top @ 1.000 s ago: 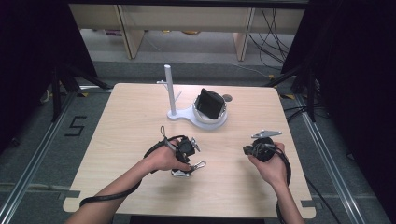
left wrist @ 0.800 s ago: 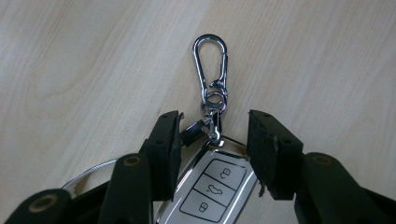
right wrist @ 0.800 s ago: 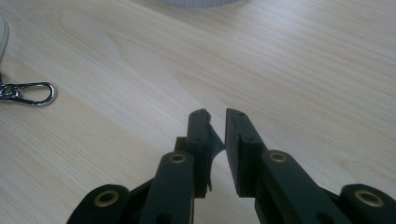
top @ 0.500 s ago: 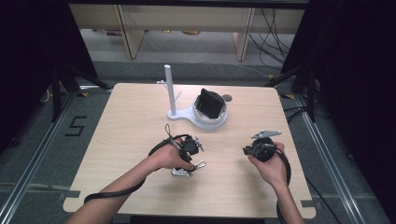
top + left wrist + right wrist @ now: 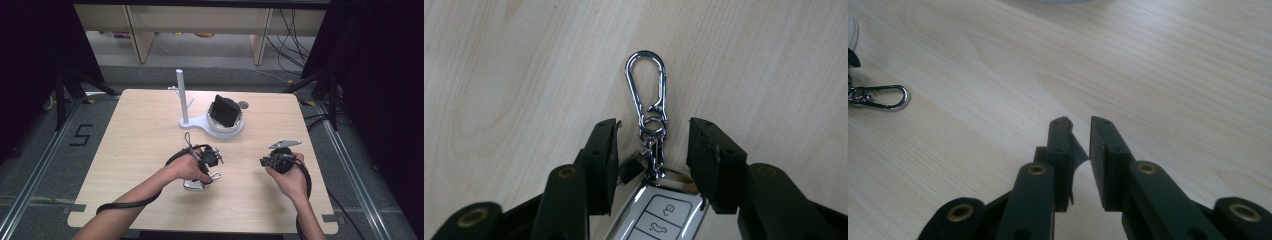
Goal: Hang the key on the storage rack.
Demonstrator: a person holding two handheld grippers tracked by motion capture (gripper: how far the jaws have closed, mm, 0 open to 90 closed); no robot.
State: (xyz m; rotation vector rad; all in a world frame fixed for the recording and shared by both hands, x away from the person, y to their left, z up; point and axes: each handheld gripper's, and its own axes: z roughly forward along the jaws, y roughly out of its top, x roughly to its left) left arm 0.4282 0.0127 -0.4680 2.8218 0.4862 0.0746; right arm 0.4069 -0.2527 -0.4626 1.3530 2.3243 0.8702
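Left gripper view: left claw (image 5: 651,145) points down, jaws apart astride the key fob's (image 5: 659,212) ring chain (image 5: 653,145).

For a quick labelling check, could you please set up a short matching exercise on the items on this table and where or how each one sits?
Things:
1. carabiner clip
2. car key fob
3. white post stand
4. right claw

Places or states:
A. upright at the far middle of the table
B. lying flat on the wood just beyond the open left claw
C. low between the left claw's jaws, buttons facing up
D. jaws nearly closed over bare wood, gripping nothing

Pairs: 1-B, 2-C, 3-A, 4-D
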